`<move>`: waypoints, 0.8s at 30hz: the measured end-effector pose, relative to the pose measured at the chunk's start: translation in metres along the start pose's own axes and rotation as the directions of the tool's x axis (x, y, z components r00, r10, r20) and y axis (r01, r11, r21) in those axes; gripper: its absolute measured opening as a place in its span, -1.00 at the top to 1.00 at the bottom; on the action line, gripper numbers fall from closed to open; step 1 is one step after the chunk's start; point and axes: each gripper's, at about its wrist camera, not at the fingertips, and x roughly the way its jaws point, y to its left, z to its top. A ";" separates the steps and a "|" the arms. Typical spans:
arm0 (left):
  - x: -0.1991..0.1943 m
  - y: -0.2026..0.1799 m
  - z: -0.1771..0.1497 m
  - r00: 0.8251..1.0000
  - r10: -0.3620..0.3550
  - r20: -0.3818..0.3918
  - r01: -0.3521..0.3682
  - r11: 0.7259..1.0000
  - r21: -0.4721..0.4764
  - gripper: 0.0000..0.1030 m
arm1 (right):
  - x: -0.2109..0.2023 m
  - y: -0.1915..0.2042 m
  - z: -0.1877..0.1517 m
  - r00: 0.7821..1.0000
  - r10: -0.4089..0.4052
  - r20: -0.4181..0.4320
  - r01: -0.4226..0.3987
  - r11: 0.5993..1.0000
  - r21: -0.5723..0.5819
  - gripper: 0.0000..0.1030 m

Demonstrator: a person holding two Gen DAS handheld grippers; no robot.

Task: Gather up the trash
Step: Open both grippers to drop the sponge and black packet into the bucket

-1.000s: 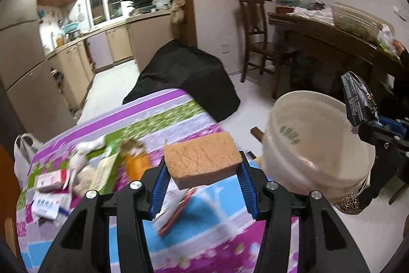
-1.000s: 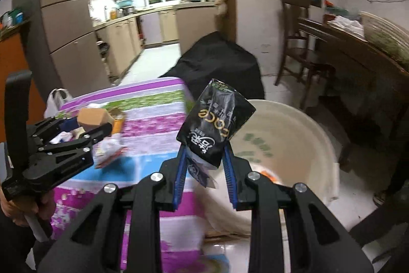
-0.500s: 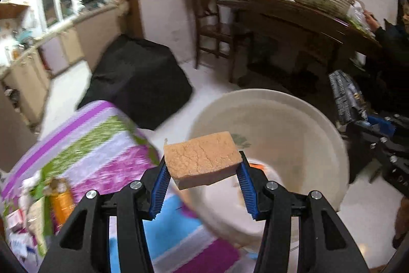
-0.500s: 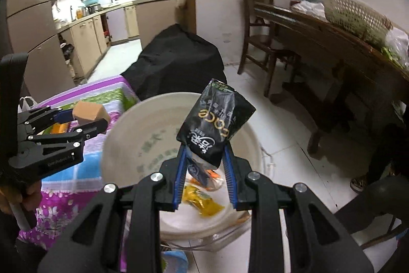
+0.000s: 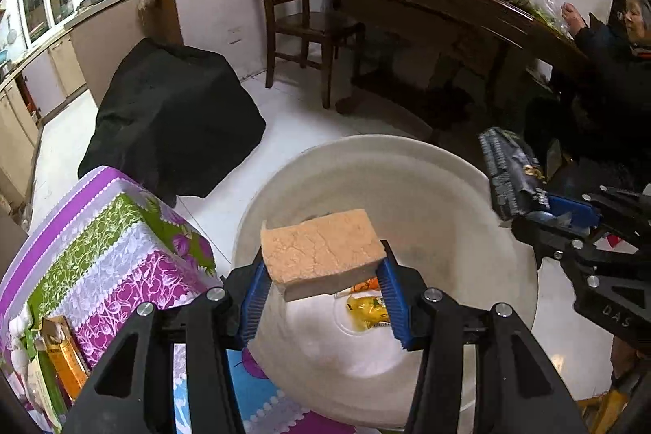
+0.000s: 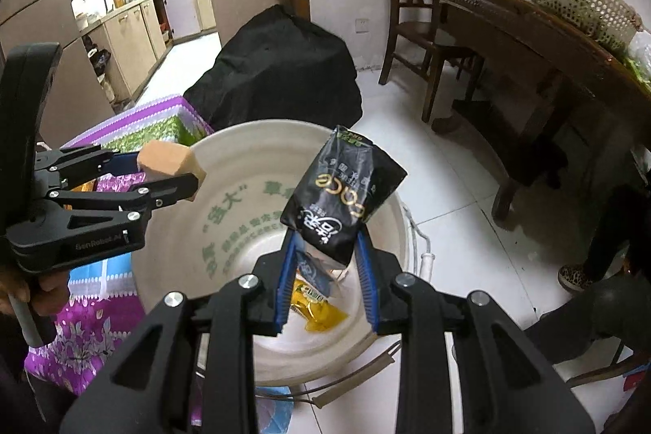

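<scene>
My left gripper [image 5: 323, 291] is shut on a tan sponge [image 5: 321, 251] and holds it over the open white bucket [image 5: 447, 198]. My right gripper [image 6: 323, 271] is shut on a black snack wrapper [image 6: 346, 194], also above the bucket [image 6: 228, 198]. A yellow wrapper [image 6: 315, 308] lies on the bucket's bottom, also seen in the left wrist view [image 5: 368, 310]. The left gripper with the sponge [image 6: 169, 159] shows at the left of the right wrist view. The right gripper with the wrapper [image 5: 508, 173] shows at the right of the left wrist view.
A table with a purple and green patterned cloth [image 5: 105, 259] stands left of the bucket, with an orange packet [image 5: 65, 356] and other trash on it. A black covered object [image 5: 171, 116] sits behind. A wooden chair [image 5: 301, 15], a dining table [image 5: 447, 11] and a seated person [image 5: 618, 43] are at the right.
Both grippers have swung right from over the cloth-covered table to above the bucket, each still holding its item. The bucket's inside now shows below them.
</scene>
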 end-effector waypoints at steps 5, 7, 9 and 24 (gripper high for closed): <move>0.002 0.002 -0.001 1.000 0.013 0.007 -0.013 1.000 0.002 -0.12 | 0.008 0.001 0.006 1.000 0.012 -0.015 -0.012 1.000 0.002 0.34; 0.002 0.002 -0.002 1.000 0.022 0.016 -0.022 1.000 0.012 -0.28 | 0.011 0.001 0.008 1.000 0.005 -0.015 -0.005 1.000 0.000 0.20; 0.000 0.003 -0.002 0.999 0.031 0.025 -0.031 0.999 0.010 -0.32 | 0.011 0.002 0.007 1.000 -0.005 -0.003 0.005 1.000 -0.003 0.08; -0.008 0.006 -0.002 0.998 0.054 0.045 -0.054 0.999 -0.006 -0.32 | 0.013 0.002 0.009 1.000 -0.018 -0.003 0.018 1.000 -0.007 0.00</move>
